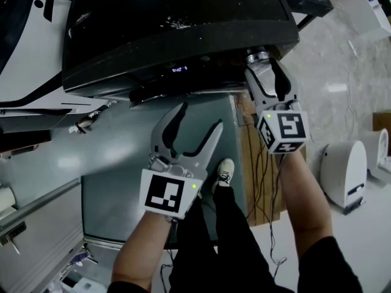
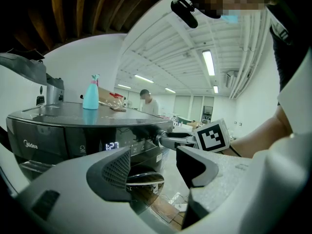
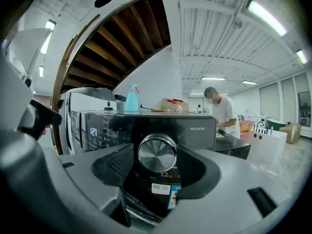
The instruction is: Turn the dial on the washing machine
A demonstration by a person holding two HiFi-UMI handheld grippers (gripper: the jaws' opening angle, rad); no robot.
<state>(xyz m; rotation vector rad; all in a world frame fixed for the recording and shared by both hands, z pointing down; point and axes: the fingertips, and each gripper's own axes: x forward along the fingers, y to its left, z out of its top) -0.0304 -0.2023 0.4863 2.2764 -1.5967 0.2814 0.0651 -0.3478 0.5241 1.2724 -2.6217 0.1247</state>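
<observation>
At the right end of the washing machine's front panel: dial sits between the right gripper's jaws, set wide yet pads pressed on both its sides (lit display further left). Left gripper hangs lower, before the machine's front, jaws parted, holding nothing

— What colour is the washing machine?
— Glossy black, with a brushed silver dial.
— The spray bottle?
— Turquoise. The marker cube at right is white with black squares.
</observation>
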